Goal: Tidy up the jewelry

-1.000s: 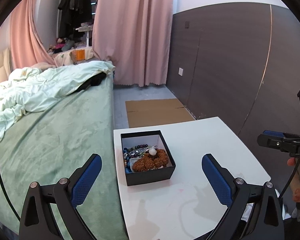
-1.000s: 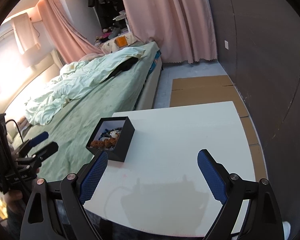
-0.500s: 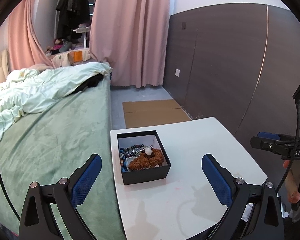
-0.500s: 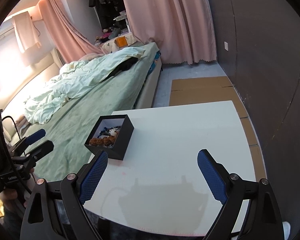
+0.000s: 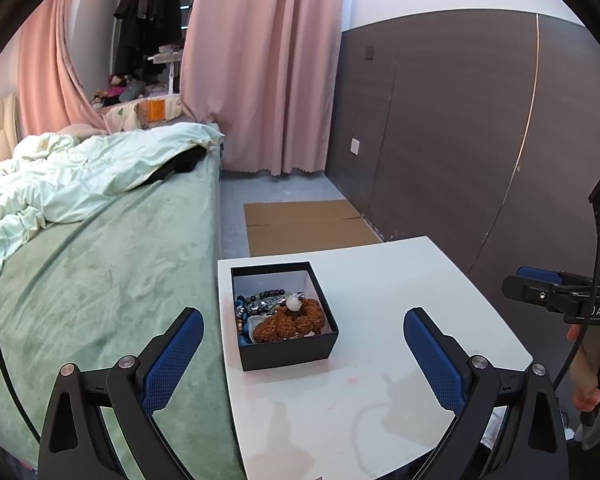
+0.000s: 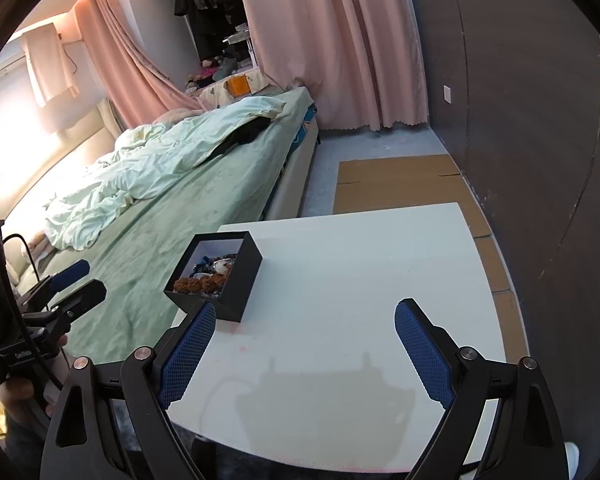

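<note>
A black square box (image 5: 284,350) (image 6: 240,280) sits near the left edge of a white table (image 5: 380,380) (image 6: 360,280). Inside it lie jewelry pieces: a brown knobbly bead bracelet (image 5: 290,322) (image 6: 200,283), dark bead strings (image 5: 266,298) and a small white piece (image 5: 294,303). My left gripper (image 5: 300,344) is open, held above the table's near edge with the box between and beyond its blue pads. The right gripper (image 6: 304,340) (image 5: 540,280) is open too, over the table's near part, with nothing between its fingers. The left gripper (image 6: 74,282) also shows at the left of the right wrist view.
A bed with a green cover (image 5: 100,280) and a pale crumpled quilt (image 5: 80,172) adjoins the table's left side. Flat cardboard (image 5: 308,224) lies on the floor beyond the table. A dark panelled wall (image 5: 460,140) is at the right, pink curtains (image 5: 268,60) at the back.
The left gripper has drawn back and tilted up a little, so the box sits slightly lower and nearer the middle of its view. The right gripper has hardly moved.
</note>
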A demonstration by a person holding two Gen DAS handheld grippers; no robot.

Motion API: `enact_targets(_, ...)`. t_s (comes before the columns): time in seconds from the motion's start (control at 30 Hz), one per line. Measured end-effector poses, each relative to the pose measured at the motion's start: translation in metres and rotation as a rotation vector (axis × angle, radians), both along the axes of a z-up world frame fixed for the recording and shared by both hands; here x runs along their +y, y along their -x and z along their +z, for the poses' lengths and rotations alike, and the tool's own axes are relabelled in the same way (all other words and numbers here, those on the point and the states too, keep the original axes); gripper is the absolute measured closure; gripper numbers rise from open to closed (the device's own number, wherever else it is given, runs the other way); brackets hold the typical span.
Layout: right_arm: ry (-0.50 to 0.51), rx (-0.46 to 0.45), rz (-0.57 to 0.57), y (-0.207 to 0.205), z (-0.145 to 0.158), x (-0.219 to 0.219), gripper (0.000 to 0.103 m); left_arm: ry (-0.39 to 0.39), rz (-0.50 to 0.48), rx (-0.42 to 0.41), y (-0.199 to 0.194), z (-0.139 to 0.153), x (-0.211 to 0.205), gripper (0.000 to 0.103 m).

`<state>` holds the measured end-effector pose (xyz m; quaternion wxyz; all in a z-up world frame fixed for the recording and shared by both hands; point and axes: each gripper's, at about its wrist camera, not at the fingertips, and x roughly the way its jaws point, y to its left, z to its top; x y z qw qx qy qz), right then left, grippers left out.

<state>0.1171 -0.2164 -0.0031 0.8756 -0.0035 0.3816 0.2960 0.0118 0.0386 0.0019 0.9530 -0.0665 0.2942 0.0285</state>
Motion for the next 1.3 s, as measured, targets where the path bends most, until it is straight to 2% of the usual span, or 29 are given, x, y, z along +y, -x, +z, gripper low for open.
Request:
enact_targets(0.53,0.001,0.002,0.0,-0.0006,-0.0007,-0.0002,0.011,0.016,-0.003,-0.012,0.0018,0.0047,-0.0027,0.003)
enact_targets(1.3,0.013,0.003,-0.007,0.0006,-0.0038,-0.009,0.011,-0.004,0.003,-0.025,0.0082,0.0087,-0.0085,0.003)
